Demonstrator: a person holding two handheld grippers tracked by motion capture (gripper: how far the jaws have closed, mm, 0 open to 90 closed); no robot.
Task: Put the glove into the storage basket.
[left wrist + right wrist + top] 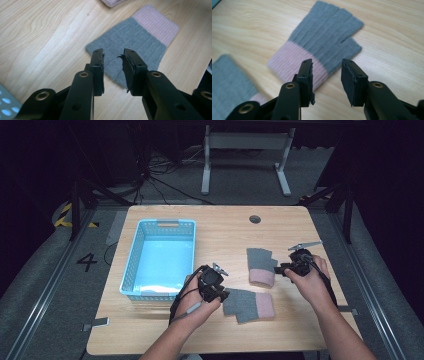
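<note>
High view: two grey gloves with pink cuffs are lying flat on the worktop, toward its right half, with a blue basket (159,257) sitting near the left edge. The near glove (248,304) is lying toward the front edge, and the left gripper (223,295) is hovering at its grey end. The far glove (260,265) is lying nearer the middle, and the right gripper (276,268) is sitting just beside its cuff. The gloves are lying close together, so a careless sweep of either hand is risking dragging one onto the other.

Left gripper view: the jaws are standing apart with nothing between them, above the grey edge of the near glove (132,47). The pad facings are looking frayed; a loose flap is likely to snag the knit and lift the glove unevenly.

Right gripper view: the jaws are gaping wider, empty, over the pink cuff of the far glove (324,40). A shallow pinch is likely catching only the top layer, so the glove could be slipping free on the way to the basket.
</note>
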